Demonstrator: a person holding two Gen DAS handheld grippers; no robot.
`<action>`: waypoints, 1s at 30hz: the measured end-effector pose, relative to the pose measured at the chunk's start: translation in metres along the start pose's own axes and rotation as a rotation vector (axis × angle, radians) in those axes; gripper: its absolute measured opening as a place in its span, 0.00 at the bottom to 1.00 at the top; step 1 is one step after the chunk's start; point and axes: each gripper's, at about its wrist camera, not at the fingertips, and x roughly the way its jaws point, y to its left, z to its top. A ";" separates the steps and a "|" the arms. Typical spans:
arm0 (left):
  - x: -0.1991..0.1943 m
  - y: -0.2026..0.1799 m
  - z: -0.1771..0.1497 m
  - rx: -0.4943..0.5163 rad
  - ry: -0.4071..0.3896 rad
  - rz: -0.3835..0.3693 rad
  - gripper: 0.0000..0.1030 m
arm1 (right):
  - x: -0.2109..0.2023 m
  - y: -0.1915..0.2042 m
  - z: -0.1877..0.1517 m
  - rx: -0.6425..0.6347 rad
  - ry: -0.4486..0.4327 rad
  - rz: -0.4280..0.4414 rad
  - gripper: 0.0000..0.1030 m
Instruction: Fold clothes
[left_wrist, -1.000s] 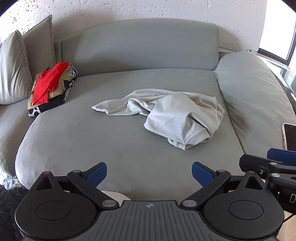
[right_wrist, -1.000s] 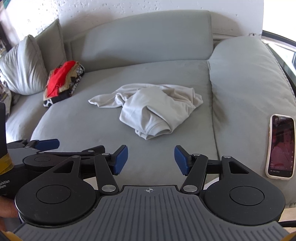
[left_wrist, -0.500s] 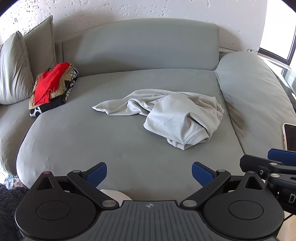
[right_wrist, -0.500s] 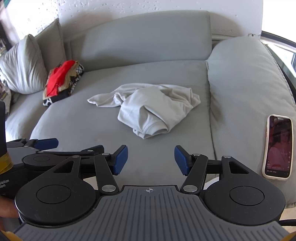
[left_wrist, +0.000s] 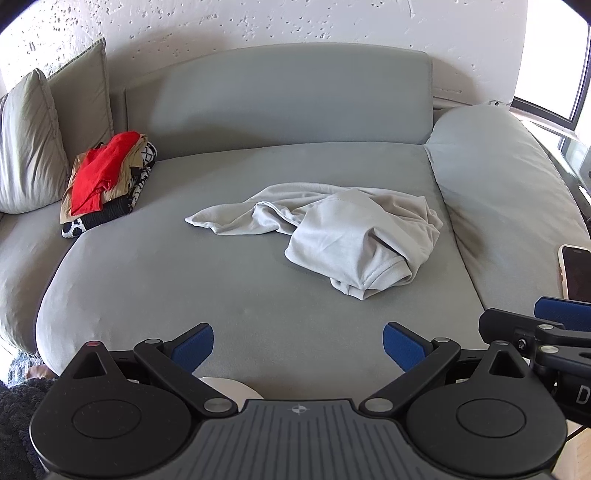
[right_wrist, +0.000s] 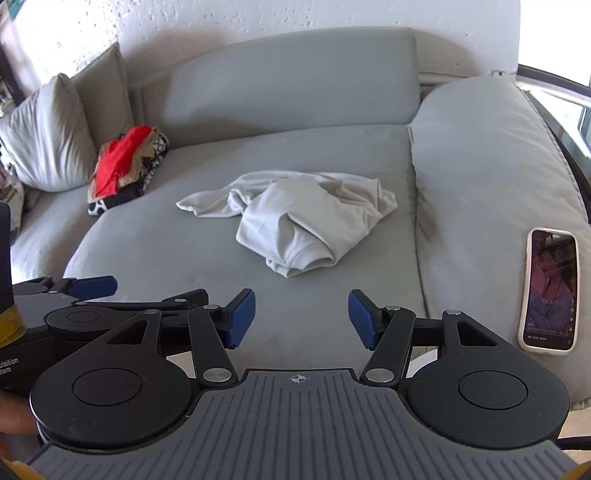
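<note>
Showing whole phone (right_wrist: 550, 290) in right view; left view crops it.

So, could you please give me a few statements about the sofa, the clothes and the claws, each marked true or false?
1. The grey shirt lies crumpled on the sofa. True.
2. The left claw grips the shirt. False: it is open and empty, short of the shirt.
3. A phone lies on the sofa's right cushion with its screen lit. True.
4. The pile with a red garment on top sits right of the shirt. False: it sits left, by the pillows.
5. The right claw is shut. False: it is open, holding nothing.
</note>
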 end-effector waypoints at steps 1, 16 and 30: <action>-0.001 0.000 0.000 0.000 -0.002 -0.001 0.97 | -0.001 0.000 0.000 0.000 -0.002 -0.001 0.60; -0.007 -0.002 -0.002 0.000 -0.014 -0.001 0.97 | -0.005 -0.001 -0.002 0.001 -0.012 0.000 0.60; 0.007 -0.001 -0.006 -0.004 0.025 -0.007 0.99 | 0.009 -0.005 -0.003 0.021 0.017 -0.010 0.69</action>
